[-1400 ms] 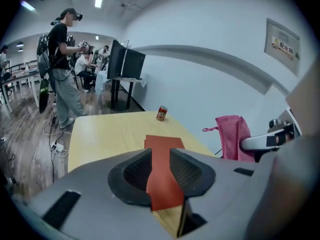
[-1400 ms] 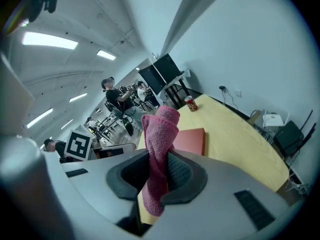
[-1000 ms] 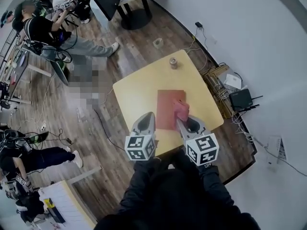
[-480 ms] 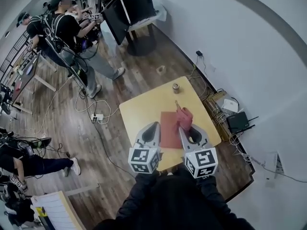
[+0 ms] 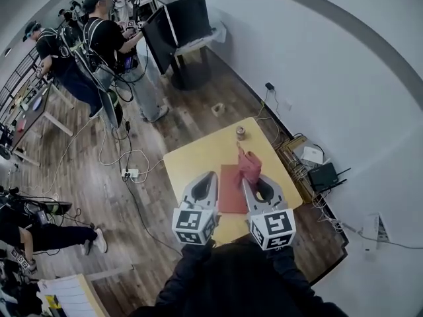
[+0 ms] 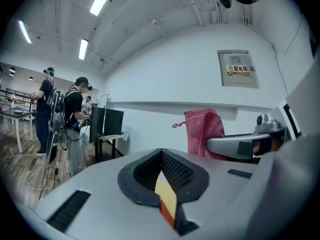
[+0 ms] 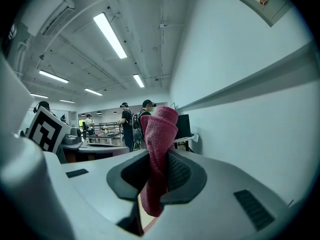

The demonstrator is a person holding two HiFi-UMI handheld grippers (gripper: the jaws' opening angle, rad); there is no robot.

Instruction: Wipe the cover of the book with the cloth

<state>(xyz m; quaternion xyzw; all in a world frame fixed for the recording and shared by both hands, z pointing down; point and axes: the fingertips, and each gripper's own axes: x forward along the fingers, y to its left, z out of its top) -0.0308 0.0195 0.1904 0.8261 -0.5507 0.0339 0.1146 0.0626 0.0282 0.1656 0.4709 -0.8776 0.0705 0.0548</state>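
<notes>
The red-brown book (image 5: 231,190) lies flat on the yellow table (image 5: 198,160). Both grippers hang well above it and point nearly level. My right gripper (image 5: 250,176) is shut on the pink cloth (image 5: 249,166), which sticks up from its tip. In the right gripper view the cloth (image 7: 159,149) is pinched in my right gripper (image 7: 156,160) and droops below the jaws. My left gripper (image 5: 210,176) is shut and holds nothing. In the left gripper view, beyond my left gripper (image 6: 161,152), the cloth (image 6: 202,130) shows at the right.
A small can (image 5: 241,133) stands at the table's far edge. A tape roll (image 5: 217,109) lies on the wooden floor beyond. Cables and boxes (image 5: 310,160) crowd the wall side at the right. People (image 5: 106,38) stand by a black stand (image 5: 185,25) at the far left.
Both grippers have risen with the cloth still in the right one. The table and book look smaller and farther below. The book has not moved.
</notes>
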